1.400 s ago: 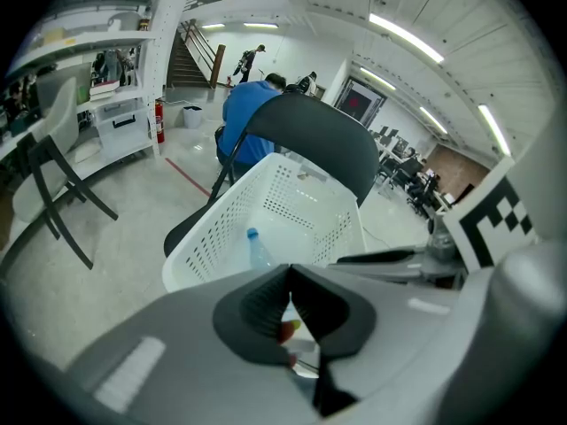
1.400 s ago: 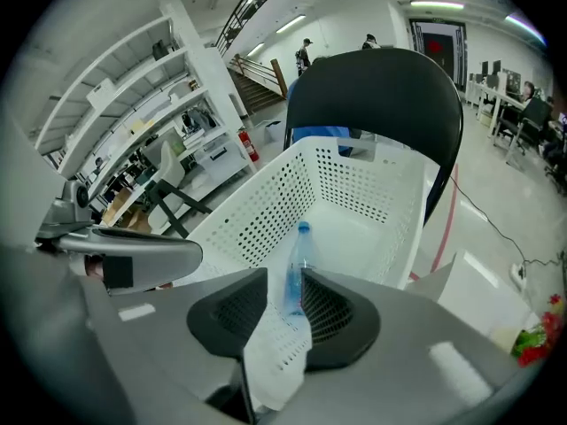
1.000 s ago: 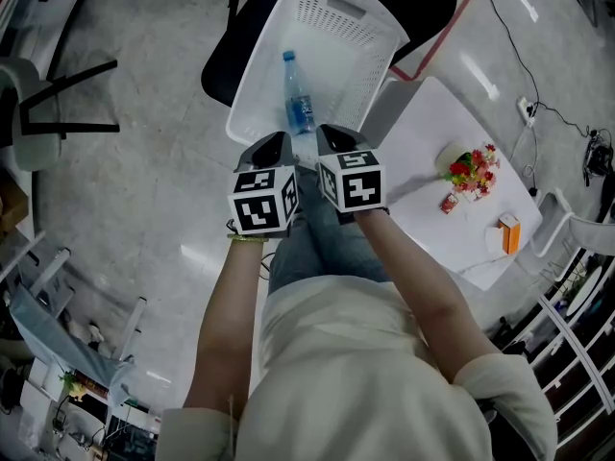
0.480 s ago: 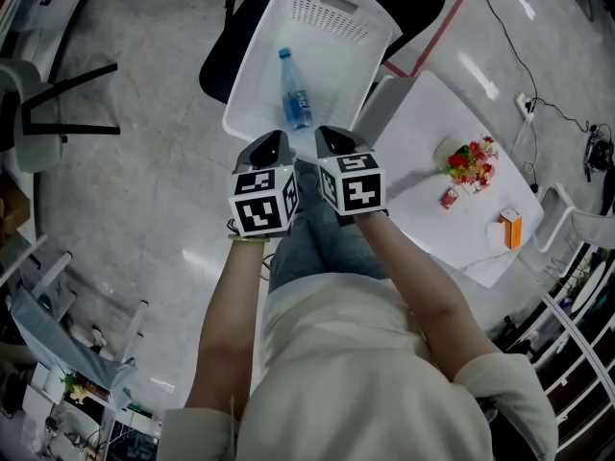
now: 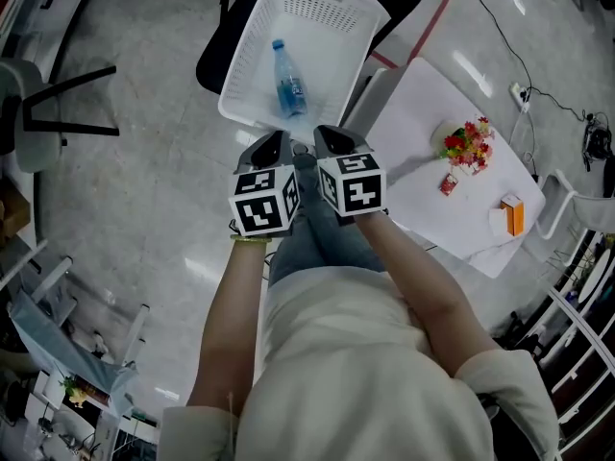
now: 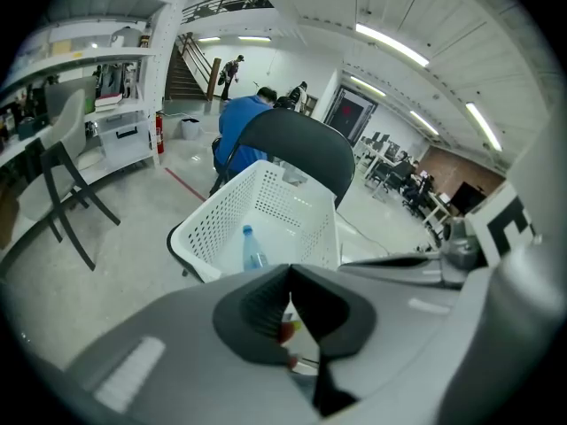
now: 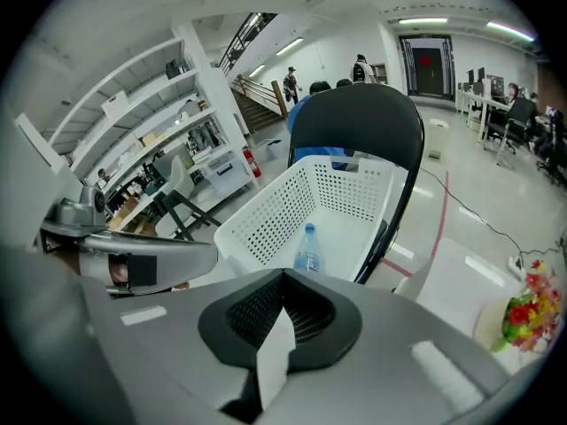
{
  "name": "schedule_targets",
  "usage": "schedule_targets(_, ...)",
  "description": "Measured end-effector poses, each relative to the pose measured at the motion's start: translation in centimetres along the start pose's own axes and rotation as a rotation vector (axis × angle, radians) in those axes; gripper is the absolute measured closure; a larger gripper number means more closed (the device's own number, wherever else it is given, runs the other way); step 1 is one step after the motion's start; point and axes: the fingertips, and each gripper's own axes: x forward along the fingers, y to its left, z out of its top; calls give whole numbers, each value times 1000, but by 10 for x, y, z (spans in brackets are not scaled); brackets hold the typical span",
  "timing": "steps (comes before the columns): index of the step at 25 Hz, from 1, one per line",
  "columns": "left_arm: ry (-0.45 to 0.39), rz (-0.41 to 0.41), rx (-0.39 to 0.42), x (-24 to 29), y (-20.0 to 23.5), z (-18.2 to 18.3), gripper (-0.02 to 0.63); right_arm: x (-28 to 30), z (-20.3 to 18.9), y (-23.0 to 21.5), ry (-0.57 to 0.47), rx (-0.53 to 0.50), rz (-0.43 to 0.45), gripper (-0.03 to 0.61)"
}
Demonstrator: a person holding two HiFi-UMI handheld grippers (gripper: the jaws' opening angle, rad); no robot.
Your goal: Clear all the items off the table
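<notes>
My left gripper point(image 5: 272, 145) and right gripper point(image 5: 335, 140) both have their jaws closed on nothing, side by side just off the table point(image 5: 415, 113). On the table sit flowers point(image 5: 466, 145), a small red thing point(image 5: 448, 184) and an orange box point(image 5: 512, 215). I judge the flowers light and crushable, so I'd pinch them low. The box looks stiff, so I'd take it across its sides. Beside the table, a basket point(image 5: 252, 65) holds a bottle point(image 5: 286, 80) over a glossy grey floor point(image 5: 144, 171).

Head view looking steeply down past the left hand-held gripper point(image 5: 273, 144) and right hand-held gripper point(image 5: 332, 139) close below, white basket point(image 5: 244, 71) ahead, surface point(image 5: 415, 131) at right, each gripper view low, facing forward along its jaws, all three sharing basket and bottle point(image 5: 286, 80).
</notes>
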Motion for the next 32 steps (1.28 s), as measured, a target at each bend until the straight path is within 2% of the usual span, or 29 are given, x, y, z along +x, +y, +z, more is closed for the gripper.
schedule_targets(13,-24,-20,24,-58,-26,-56,606,-60,-50,21,-66,0,-26,583)
schedule_targets(21,-56,-32,69,-110,-40,-84,605,-99,-82,44,-103,-29,-24,583)
schedule_targets(32,-66,-61,92,-157,-51,-132,606,-146,-111,72,-178,-38,-39,583)
